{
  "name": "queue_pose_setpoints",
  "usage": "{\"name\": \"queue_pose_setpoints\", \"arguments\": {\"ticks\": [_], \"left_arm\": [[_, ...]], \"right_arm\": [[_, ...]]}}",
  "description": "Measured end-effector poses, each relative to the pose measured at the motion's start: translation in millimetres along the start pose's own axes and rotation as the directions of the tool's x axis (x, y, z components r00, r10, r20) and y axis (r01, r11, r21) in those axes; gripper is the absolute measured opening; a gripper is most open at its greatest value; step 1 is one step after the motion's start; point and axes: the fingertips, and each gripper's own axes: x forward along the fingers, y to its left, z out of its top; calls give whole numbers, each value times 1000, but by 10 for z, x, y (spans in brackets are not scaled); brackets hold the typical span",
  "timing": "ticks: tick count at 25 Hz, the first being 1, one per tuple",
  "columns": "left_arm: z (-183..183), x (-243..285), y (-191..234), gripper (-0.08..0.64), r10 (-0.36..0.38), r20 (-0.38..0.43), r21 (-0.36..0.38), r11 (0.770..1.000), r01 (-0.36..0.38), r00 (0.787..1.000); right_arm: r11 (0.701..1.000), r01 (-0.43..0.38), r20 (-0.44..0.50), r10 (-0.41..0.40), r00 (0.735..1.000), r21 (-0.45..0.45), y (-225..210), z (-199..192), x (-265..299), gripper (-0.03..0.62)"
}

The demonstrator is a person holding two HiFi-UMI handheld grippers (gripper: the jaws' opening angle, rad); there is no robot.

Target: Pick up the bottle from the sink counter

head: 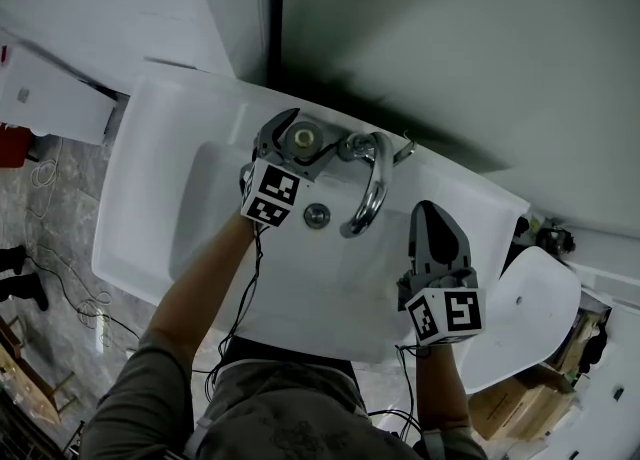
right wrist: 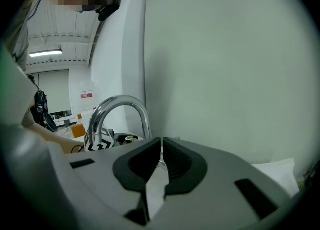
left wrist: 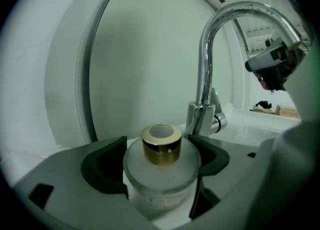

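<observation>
**My left jaws straddle the bottle; the squeeze is not yet made.**

Head view: my left gripper (head: 305, 126) is at the back of the white sink counter (head: 140, 198), around the frosted round glass bottle with a gold collar (head: 303, 137), just beside the curved chrome tap (head: 370, 188). My right gripper (head: 428, 210) hangs well apart. Left gripper view: the jaws are spread wide either side of the bottle (left wrist: 160, 179), and I judge them not to be pressing. I should close evenly on the glass body below the collar, then lift straight, clear of the tap (left wrist: 205, 74). Right gripper view: my right gripper (right wrist: 161, 161) is clenched on nothing.
</observation>
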Motion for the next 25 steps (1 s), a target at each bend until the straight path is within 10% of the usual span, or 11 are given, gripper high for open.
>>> {"name": "queue_pose_setpoints", "arguments": {"ticks": [14,25], "left_arm": [[-143,119,2,354,93,-31,91,992,-90,995],[-186,105,64,353,230,-61,21,973,-229,971]], "right_arm": [[1000,0,-3,0,1000,22,-100,-156,24,35],[999,-19,-21,20,1000,36,-137,-294,-35,35]]}}
